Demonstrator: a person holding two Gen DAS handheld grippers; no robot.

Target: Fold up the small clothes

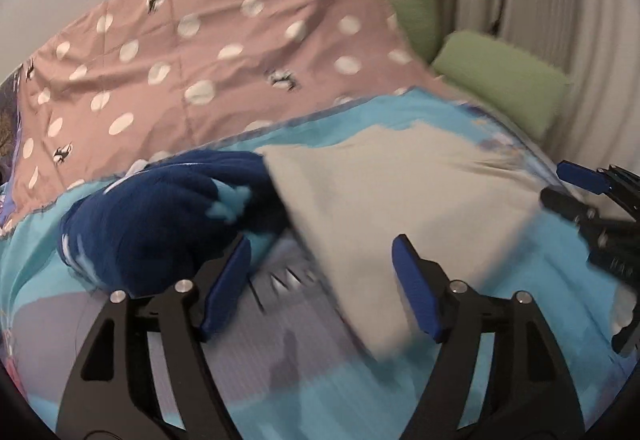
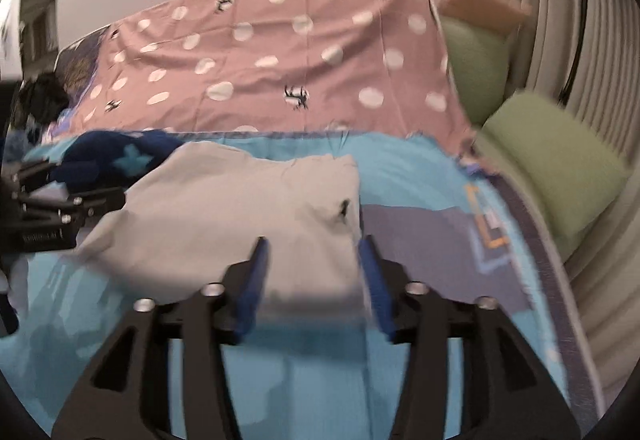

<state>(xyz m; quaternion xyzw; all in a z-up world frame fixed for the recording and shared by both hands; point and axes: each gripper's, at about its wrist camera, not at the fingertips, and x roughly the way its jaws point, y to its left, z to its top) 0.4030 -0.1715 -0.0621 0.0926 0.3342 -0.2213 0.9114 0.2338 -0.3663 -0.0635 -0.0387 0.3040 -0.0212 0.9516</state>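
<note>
Left gripper (image 1: 322, 280): held wide open, nothing gripped.
Right gripper (image 2: 316, 280): parted, near edge of grey garment (image 2: 240, 207) between the fingers, grip unclear.
Navy garment (image 1: 160, 215): bunched left.

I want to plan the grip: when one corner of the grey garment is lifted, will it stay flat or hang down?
The grey garment will probably hang limp: it is thin cloth that already lies in soft wrinkles on the blue bedcover. It looks light, so the open right gripper should lift it easily. A single-corner lift may undo its shape.
</note>
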